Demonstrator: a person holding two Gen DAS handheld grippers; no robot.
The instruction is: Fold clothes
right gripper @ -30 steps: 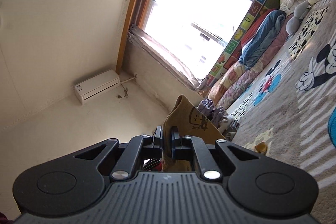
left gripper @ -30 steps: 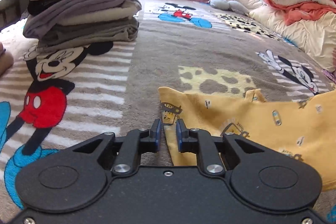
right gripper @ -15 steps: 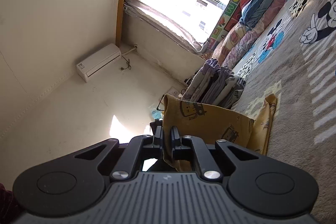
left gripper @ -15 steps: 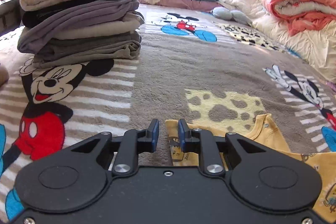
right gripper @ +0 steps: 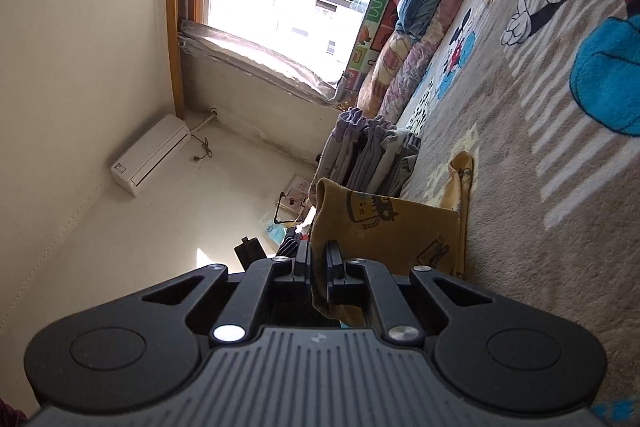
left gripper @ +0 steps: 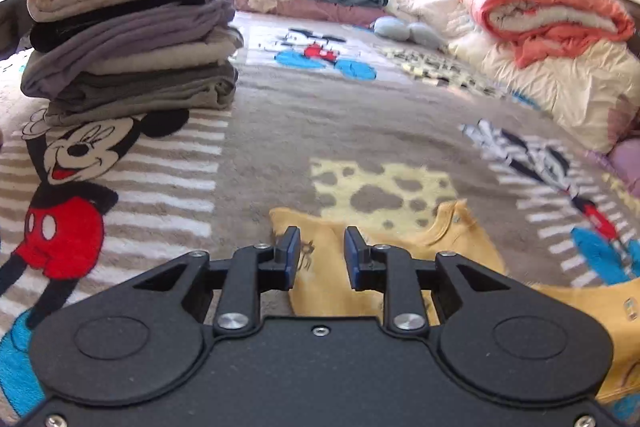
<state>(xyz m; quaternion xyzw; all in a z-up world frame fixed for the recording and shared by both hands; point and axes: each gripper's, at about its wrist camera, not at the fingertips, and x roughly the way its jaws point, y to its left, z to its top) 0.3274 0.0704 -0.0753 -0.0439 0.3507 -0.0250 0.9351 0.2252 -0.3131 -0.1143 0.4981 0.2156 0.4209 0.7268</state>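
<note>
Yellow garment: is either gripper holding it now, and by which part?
The right gripper pinches the yellow garment at a lifted edge. The left gripper is opening over it, its pads off the cloth.

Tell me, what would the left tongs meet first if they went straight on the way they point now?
Most likely the yellow shirt on the blanket. The left tongs tilt down over its corner, jaws opening, with the cloth showing between them; depth is hard to judge.
</note>
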